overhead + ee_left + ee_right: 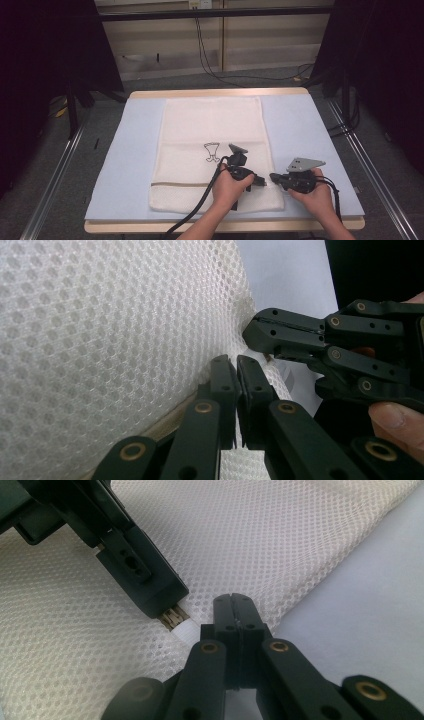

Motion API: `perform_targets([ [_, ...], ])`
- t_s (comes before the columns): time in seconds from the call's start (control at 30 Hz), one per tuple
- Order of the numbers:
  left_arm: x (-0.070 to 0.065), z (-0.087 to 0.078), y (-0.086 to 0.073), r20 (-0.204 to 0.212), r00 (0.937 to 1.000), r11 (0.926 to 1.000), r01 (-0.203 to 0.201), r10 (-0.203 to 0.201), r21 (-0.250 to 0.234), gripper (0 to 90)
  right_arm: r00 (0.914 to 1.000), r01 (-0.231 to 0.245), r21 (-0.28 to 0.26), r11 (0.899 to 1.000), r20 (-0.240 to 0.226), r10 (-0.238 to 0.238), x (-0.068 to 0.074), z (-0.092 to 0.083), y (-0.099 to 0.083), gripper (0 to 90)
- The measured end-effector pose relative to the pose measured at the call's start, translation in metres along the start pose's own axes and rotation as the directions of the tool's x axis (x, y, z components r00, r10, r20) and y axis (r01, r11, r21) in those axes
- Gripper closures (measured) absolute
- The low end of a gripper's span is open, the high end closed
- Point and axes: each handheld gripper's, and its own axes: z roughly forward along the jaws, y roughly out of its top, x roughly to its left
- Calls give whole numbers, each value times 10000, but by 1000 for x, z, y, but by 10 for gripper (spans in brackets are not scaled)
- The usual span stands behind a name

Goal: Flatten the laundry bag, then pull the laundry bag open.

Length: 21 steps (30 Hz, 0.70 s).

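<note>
A white mesh bag (210, 125) lies flat on the blue mat (135, 150), with a tan zipper line (180, 184) across its near end. At the zipper's right end my left gripper (262, 182) is shut on the white zipper pull (182, 628), which pokes out from its tips (172, 612). In the left gripper view its jaws (235, 365) meet over the mesh. Just to the right, my right gripper (272, 176) is shut on the bag's right edge (234, 600); the left gripper view shows it pinching the mesh (252, 327). The two grippers' tips nearly touch.
A small black drawing (212, 151) is printed on the bag's middle. Bare blue mat (310, 140) runs along both sides of the bag. The wooden table edge (150, 227) is close to my hands. Cables (210, 60) lie on the floor beyond the table.
</note>
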Motion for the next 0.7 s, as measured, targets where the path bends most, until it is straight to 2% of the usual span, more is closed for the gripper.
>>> perform_targets([
  [0.2,-1,0,-1,-113,9999,10000,3,-4,-99,872,10000,-37,49,10000,30,37,0,0,0,900],
  [0.37,0,-4,-2,-13,9999,9997,150,-151,-201,873,9999,-77,58,10000,-87,77,-1,1,0,900],
  [0.7,2,-12,0,79,9999,9999,125,-124,-58,874,9999,-129,67,9999,-13,129,-1,1,0,900],
])
